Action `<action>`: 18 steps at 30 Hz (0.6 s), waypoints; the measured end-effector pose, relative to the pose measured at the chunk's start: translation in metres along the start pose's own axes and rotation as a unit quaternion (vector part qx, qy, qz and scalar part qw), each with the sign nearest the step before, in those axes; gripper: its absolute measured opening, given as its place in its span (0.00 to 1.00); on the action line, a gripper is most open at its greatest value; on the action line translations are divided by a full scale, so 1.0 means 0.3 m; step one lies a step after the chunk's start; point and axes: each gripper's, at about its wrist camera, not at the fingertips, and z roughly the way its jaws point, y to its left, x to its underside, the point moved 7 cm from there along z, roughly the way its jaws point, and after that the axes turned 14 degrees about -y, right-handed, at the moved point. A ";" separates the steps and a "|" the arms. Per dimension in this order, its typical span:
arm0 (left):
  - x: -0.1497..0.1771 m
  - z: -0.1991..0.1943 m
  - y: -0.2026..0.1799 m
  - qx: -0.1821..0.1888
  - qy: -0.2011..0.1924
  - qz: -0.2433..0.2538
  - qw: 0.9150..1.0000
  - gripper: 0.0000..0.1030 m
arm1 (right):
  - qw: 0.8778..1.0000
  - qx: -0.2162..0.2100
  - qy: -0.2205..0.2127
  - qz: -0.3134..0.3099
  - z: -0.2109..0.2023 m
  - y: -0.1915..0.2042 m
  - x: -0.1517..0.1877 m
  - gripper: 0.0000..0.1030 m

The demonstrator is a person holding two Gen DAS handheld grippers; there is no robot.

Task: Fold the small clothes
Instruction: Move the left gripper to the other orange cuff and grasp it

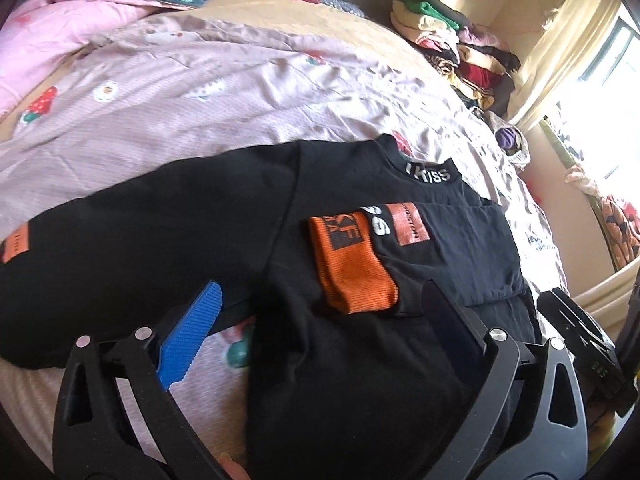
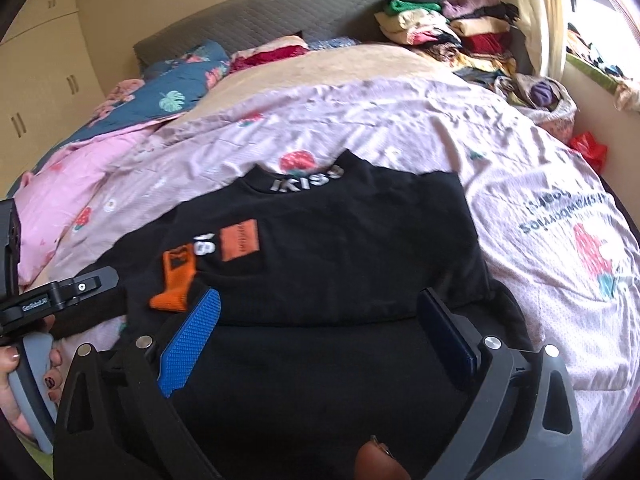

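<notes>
A small black sweatshirt (image 1: 224, 216) with orange patches lies on the bed, collar away from me; it also shows in the right wrist view (image 2: 340, 240). One sleeve with an orange cuff (image 1: 352, 272) is folded across the chest; the cuff also shows in the right wrist view (image 2: 174, 286). The other sleeve stretches left. My left gripper (image 1: 320, 312) is open, hovering over the lower left of the garment, empty. My right gripper (image 2: 320, 320) is open over the hem, empty. The left gripper's body (image 2: 60, 292) shows at the left of the right wrist view.
The bed has a pink strawberry-print sheet (image 2: 400, 120). Pink and blue quilts (image 2: 172, 80) lie at the head. A pile of folded clothes (image 2: 452, 28) sits at the far right by the curtain. A red bag (image 2: 588, 148) lies at the bed's right edge.
</notes>
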 end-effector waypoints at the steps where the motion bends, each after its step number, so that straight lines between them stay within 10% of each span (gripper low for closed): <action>1: -0.001 -0.010 0.009 -0.002 -0.002 -0.002 1.000 0.91 | 1.000 -0.003 -0.001 -0.002 -0.005 0.014 -0.003 0.95; 18: 0.004 -0.159 0.220 -0.052 -0.032 -0.051 0.997 0.91 | 0.996 -0.067 -0.014 -0.066 -0.040 0.294 -0.039 0.95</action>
